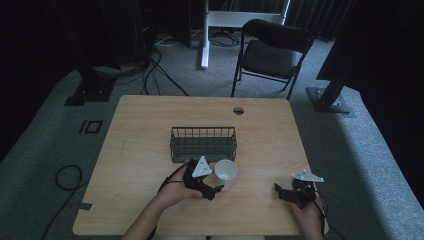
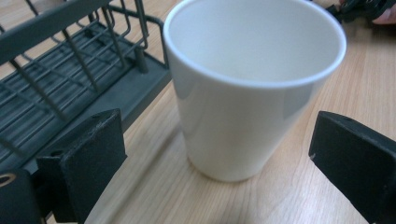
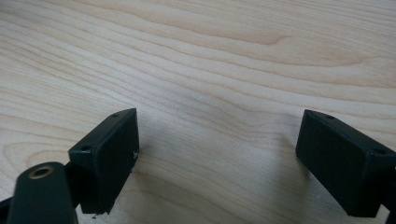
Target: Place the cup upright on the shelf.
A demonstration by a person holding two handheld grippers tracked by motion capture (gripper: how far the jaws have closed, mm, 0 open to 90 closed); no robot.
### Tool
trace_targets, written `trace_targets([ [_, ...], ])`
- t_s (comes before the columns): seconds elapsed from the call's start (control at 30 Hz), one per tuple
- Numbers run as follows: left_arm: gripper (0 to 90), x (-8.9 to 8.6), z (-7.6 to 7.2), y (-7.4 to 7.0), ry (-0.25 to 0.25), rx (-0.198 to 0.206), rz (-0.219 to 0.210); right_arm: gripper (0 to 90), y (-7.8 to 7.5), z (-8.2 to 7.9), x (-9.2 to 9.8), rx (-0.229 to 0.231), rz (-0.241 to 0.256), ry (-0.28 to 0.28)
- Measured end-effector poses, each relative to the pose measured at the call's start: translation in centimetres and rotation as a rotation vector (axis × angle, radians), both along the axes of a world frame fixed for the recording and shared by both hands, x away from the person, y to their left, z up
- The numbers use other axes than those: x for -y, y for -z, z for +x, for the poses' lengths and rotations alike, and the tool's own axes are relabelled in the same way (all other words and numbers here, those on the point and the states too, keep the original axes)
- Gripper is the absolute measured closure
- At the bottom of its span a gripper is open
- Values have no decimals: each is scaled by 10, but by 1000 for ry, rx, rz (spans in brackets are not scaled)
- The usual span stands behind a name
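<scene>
A white cup (image 1: 226,173) stands upright on the wooden table (image 1: 140,130), just in front of a dark wire basket (image 1: 203,144). My left gripper (image 1: 211,186) is open beside the cup's left side. In the left gripper view the cup (image 2: 247,93) stands between the two wide-apart jaws, empty, with neither jaw touching it. The basket (image 2: 70,88) shows at the left of that view. My right gripper (image 1: 282,192) rests low near the table's front right, open over bare wood. In the right gripper view my right gripper (image 3: 217,158) holds nothing between its jaws.
A folding chair (image 1: 272,50) stands beyond the table's far edge. The table has a cable hole (image 1: 238,110) near its far side. Cables lie on the floor at left (image 1: 67,177). The other hand and gripper (image 2: 364,9) show at the top right of the left gripper view.
</scene>
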State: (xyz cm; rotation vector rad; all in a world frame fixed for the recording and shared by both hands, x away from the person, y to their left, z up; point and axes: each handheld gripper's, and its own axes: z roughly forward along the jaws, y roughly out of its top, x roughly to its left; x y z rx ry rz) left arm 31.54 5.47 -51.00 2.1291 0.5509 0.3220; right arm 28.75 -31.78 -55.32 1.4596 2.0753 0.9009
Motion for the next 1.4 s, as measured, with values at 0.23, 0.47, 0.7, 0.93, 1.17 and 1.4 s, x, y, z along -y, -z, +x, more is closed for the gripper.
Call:
trace_targets([
  [0.23,39,8,2,-1,16,3,-12,130,0,0,0,0,0,0],
  [0.47,39,17,4,-2,28,9,-27,130,0,0,0,0,0,0],
  [0.7,39,20,6,-4,20,15,-62,130,0,0,0,0,0,0],
  [0.93,50,25,6,-2,17,25,-93,130,0,0,0,0,0,0],
  [1.17,87,29,5,-4,27,36,-104,130,0,0,0,0,0,0],
  [1.4,157,31,5,-5,17,41,-96,130,0,0,0,0,0,0],
])
